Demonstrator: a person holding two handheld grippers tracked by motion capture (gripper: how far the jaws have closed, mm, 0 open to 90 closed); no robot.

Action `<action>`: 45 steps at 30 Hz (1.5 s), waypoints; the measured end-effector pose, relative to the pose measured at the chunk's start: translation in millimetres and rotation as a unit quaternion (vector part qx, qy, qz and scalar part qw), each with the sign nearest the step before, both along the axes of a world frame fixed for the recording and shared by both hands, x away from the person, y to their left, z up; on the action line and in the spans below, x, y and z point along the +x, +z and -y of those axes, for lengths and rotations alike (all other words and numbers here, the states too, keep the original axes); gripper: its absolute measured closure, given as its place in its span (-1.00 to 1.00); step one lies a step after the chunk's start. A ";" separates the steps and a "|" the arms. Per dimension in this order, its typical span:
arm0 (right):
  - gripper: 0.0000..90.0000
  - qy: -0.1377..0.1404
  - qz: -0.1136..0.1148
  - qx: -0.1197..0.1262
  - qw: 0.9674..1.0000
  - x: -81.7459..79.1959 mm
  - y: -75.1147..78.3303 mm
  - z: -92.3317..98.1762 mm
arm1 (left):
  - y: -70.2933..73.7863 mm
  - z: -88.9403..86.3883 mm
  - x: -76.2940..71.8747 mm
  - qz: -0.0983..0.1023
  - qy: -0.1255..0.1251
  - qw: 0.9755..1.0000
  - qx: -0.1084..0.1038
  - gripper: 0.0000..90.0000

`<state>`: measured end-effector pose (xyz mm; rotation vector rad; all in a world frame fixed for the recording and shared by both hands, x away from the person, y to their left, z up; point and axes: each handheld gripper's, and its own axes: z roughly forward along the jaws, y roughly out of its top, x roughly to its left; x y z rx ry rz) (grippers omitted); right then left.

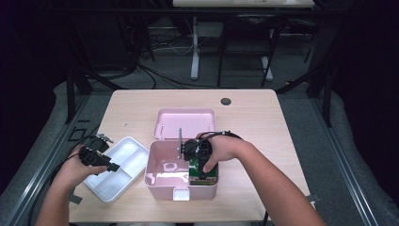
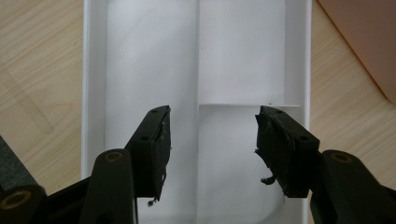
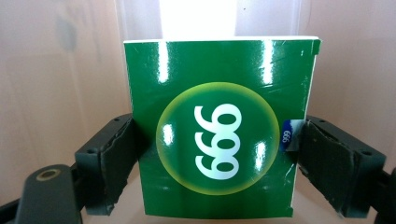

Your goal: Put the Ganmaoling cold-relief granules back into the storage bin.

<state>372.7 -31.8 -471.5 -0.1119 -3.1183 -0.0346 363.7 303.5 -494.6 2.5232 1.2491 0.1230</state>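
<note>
Seen from the high view, the right gripper (image 1: 201, 162) is lowered into the right half of the open pink plastic storage box (image 1: 162, 186), where the glossy green cardboard packet (image 1: 207, 178) sits against the box's right wall; the box's detached pink lid (image 1: 185, 123) lies just behind it, and the white divided plastic tray (image 1: 115, 167) rests just beside the box on the left, with the left gripper (image 1: 114, 167) held over it. The pale wooden tabletop (image 1: 254, 117) is otherwise bare apart from a dark round grommet (image 1: 226, 101), and a dim room with desk legs and trailing cables is seen beyond. In the left gripper view, the jaws are spread apart with nothing between them, directly above the tray's central divider (image 2: 197, 70). In the right gripper view, the packet (image 3: 219, 126) is clamped by its two side edges, its printed circle facing the camera, with pink box walls close on both sides. For the step to be done well, the grip is best kept firm and level, the packet guided straight and clear of the walls, and the idle gripper kept out of the path; the glossy faces are judged likely to slip if pressure is eased early.
</note>
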 end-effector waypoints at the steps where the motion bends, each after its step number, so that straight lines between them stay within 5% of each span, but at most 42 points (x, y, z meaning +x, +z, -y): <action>1: -0.65 0.000 0.000 0.000 1.000 0.2 -0.5 0.0 | -0.2 0.1 -0.1 0.000 0.000 1.000 0.000 0.00; 21: -0.56 -0.003 -0.008 -0.007 1.000 1.9 -3.8 -0.6 | -1.4 -2.7 -2.1 -0.002 0.004 1.000 0.001 0.00; 45: -0.51 -0.008 0.005 0.003 1.000 -3.1 19.9 5.1 | -1.1 -2.8 -2.4 -0.001 0.005 1.000 0.000 0.00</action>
